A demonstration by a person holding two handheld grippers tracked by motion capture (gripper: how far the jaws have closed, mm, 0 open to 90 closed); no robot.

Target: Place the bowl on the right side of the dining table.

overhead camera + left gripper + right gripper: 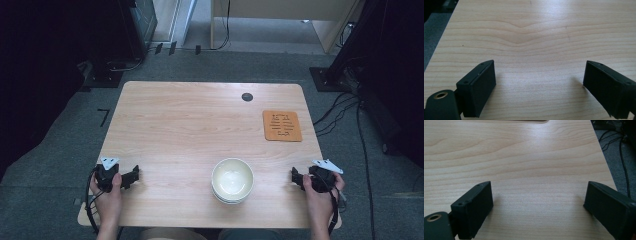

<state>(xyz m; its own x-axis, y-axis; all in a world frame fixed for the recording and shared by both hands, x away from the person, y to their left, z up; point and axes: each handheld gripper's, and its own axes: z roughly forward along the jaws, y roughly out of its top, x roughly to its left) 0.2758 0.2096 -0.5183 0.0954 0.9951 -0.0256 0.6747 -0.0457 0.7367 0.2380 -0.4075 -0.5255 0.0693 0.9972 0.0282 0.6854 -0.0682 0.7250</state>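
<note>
**Stacked bowls at the near edge, both grippers spread and empty**

A cream-coloured bowl (pixel 232 179) sits on the wooden table (pixel 190 125), toward the 6 o'clock edge and slightly right of the table's middle line. Beneath its rim a second rim shows, so it looks to be nested on at least one more bowl; how many lie under it cannot be told. The bowl is upright and its inside looks empty and glossy.

At about 9 o'clock from the bowl, well apart from it, the left gripper (pixel 134 176) rests low over the table near the left edge, held in the person's left hand (pixel 107 192), with its jaws pointing toward the bowl. In the left gripper view (pixel 539 82) the two black jaws stand wide apart with bare wood grain between them, holding nothing.

At about 3 o'clock from the bowl, near but not touching, the right gripper (pixel 296 178) is held in the right hand (pixel 320 195) at the table's right edge. In the right gripper view (pixel 537 202) its jaws are likewise spread wide over bare wood, gripping nothing, and the table's edge and grey floor with cables show at the upper right.

Farther out, at about 1 o'clock from the bowl, an orange mat (pixel 282 125) with dark markings lies flat near the right edge. A small dark round grommet (pixel 247 97) sits in the tabletop toward 12 o'clock.
</note>
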